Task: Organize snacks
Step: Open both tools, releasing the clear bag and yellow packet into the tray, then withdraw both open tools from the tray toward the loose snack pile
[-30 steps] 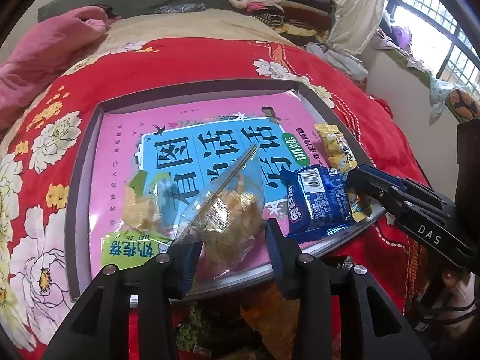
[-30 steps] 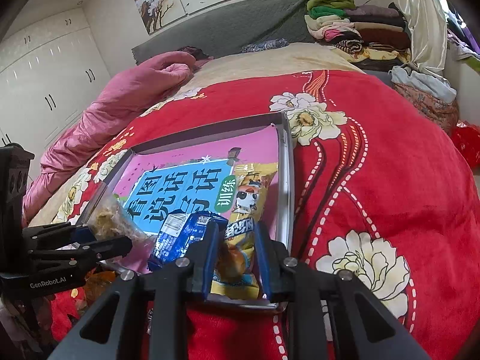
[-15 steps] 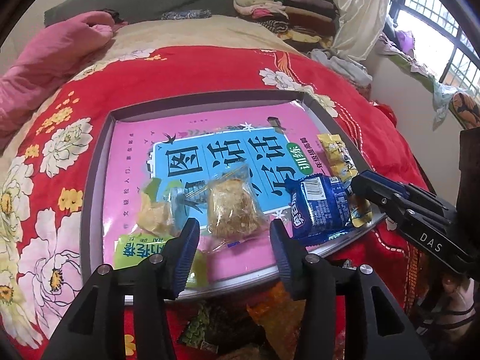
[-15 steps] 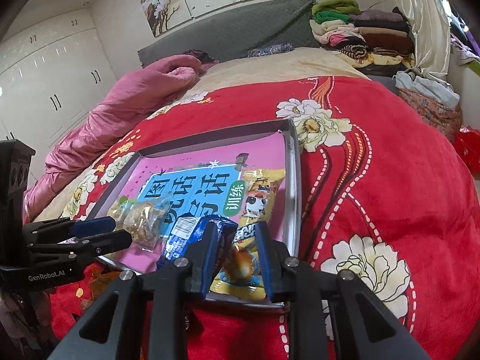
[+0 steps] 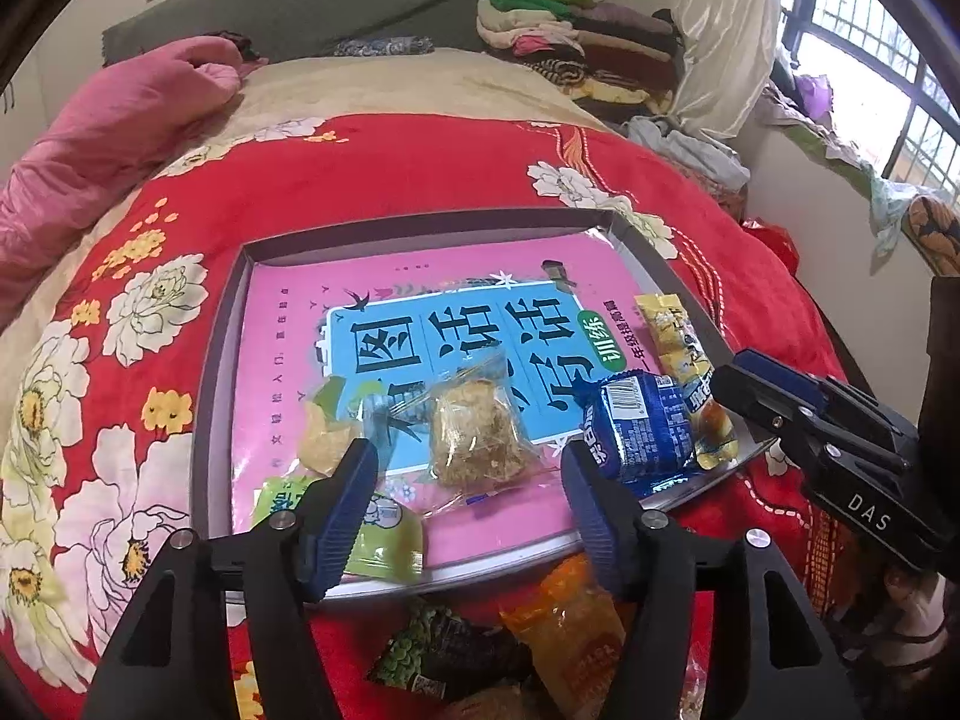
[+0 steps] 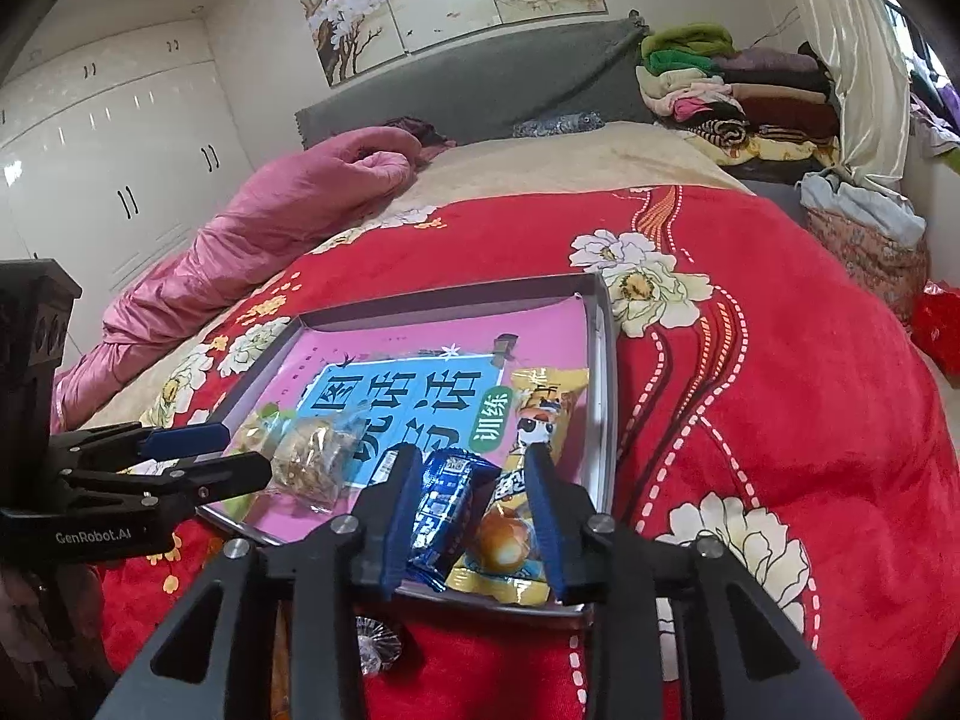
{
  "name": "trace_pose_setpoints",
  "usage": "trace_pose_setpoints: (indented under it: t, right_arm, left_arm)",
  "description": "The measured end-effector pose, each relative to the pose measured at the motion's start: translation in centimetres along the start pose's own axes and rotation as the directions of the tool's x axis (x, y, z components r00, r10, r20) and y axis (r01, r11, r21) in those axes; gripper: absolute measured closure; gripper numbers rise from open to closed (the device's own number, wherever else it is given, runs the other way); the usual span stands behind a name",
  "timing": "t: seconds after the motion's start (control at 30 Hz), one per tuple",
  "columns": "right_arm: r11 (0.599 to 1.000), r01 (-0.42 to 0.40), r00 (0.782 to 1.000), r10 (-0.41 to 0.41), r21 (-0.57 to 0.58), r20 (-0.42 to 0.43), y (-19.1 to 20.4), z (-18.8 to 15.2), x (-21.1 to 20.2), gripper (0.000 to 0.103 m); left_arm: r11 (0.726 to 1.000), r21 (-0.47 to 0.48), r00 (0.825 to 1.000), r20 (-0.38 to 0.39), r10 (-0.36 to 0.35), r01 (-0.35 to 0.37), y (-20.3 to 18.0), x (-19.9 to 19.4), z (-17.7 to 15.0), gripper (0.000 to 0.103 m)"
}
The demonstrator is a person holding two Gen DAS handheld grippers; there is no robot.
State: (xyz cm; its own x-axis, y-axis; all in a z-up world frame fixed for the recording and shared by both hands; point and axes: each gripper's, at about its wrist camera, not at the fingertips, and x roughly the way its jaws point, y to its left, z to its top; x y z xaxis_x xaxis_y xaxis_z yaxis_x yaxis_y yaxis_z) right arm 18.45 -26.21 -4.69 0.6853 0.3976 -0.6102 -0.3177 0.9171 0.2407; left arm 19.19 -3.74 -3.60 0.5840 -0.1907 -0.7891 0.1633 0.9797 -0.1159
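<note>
Left tool (image 5: 471, 480) opening, released; clear snack bag (image 5: 477, 441) between fingers, on tray (image 5: 222, 360).

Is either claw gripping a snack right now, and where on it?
Neither. Left claw opening, clear cracker packet released in tray; right claw opening around blue packet.

red floral blanket (image 6: 750, 360) on bed, grey headboard (image 6: 480, 90), white wardrobe (image 6: 108, 168), barred window (image 5: 870, 60)

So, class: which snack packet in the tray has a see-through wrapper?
The clear packet of brown crumbly snack between the blue packet and the green one; those wrappers are opaque.
</note>
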Motion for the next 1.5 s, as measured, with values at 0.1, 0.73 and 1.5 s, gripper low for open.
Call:
trace_pose_setpoints:
  t: [0.1, 0.73, 1.5]
  right_arm:
    - [1.0, 0.002, 1.0, -0.002, -0.004, 0.007, 0.1, 0.0, -0.2, 0.066]
    - [0.999, -0.011, 0.998, 0.014, -0.053, 0.059, 1.4, 0.0, -2.5, 0.049]
    - [0.99, -0.037, 0.999, 0.041, -0.139, 0.022, 6.8, -1.7, -5.4, 0.029]
  left_arm:
    - [1.0, -0.007, 1.0, 0.003, 0.003, -0.003, 0.2, -0.3, 0.0, 0.036]
    - [0.998, -0.046, 0.996, 0.066, 0.056, -0.053, 3.2, -4.6, 0.0, 0.026]
    - [0.996, -0.008, 0.996, 0.031, 0.085, -0.085, 4.1, -7.1, -3.3, 0.023]
